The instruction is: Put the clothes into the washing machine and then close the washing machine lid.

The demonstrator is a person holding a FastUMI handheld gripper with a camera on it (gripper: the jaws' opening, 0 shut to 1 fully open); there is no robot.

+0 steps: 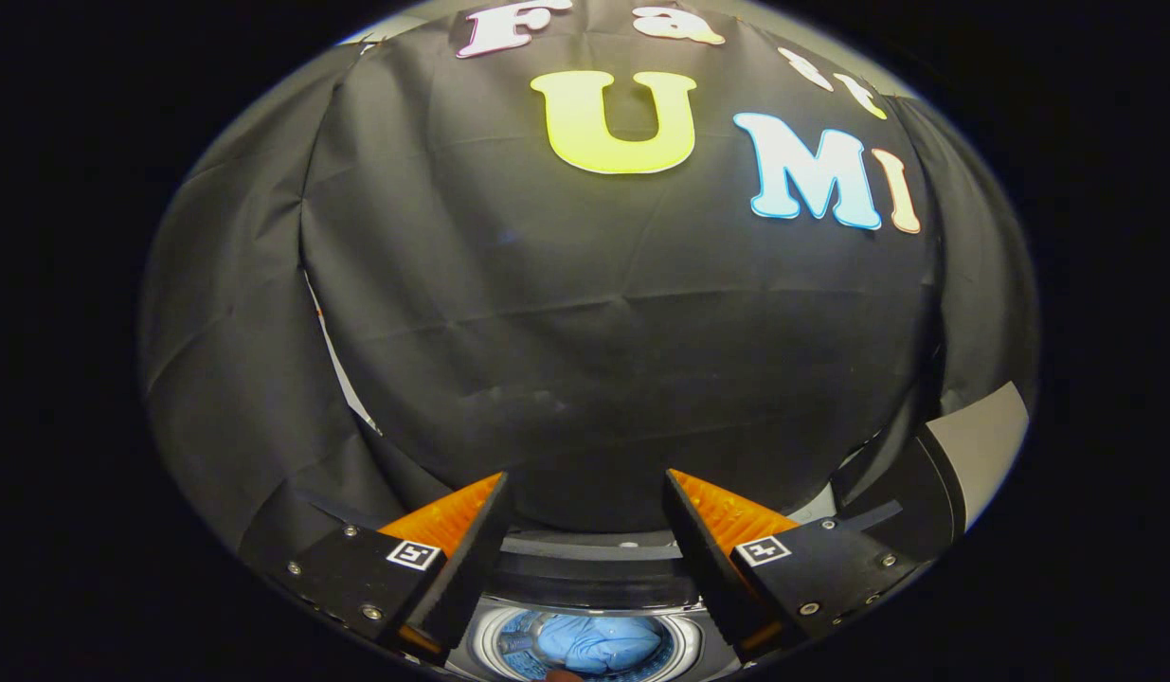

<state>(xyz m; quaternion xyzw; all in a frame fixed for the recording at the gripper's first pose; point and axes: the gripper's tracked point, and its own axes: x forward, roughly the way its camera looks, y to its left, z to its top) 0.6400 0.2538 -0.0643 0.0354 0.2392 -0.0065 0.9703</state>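
Observation:
My gripper [585,488] stands open, its two fingers spread wide with nothing between them, raised above the washing machine [585,559]. Below and between the fingers the machine's round drum opening shows, with a light blue garment [599,642] lying inside it. To the right, beyond the right finger, the machine's lid [963,455] stands raised, dark on its face with a pale grey edge. The gripper is well above the drum and apart from the garment and the lid.
The booth's black cloth wall hangs right behind the machine and takes up most of what lies ahead of the fingers. A seam in the cloth runs down on the left side.

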